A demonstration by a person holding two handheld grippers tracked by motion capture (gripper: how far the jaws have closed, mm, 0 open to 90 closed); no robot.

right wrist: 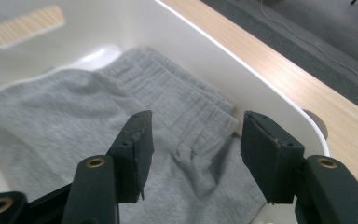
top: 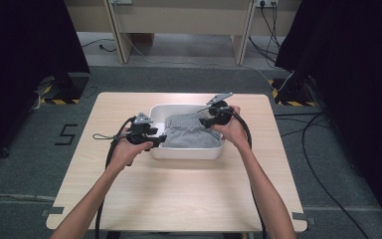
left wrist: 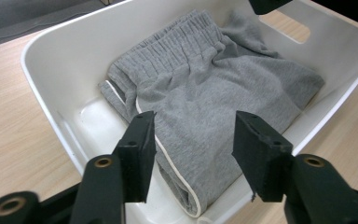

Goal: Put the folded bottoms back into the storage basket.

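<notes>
Lying folded in white tub [top: 185, 152], grey sweatpants [top: 191, 132], waistband toward far rim; 2 claws [left wrist: 193, 140] [right wrist: 196, 149] gaping, empty.

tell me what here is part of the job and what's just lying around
Part of the job: grey shorts, folded in the white bin; left gripper and right gripper, both open above them.

Just lying about: wooden table, floor cables, black curtains.

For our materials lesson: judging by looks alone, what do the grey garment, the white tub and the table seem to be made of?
Grey garment: soft knitted jersey, probably cotton blend; matte, creased, ribbed waistband. White tub: likely moulded plastic; smooth, slightly glossy, rounded corners, cut-out handle. Table: pale wood-grain top, perhaps laminate rather than solid wood.
</notes>
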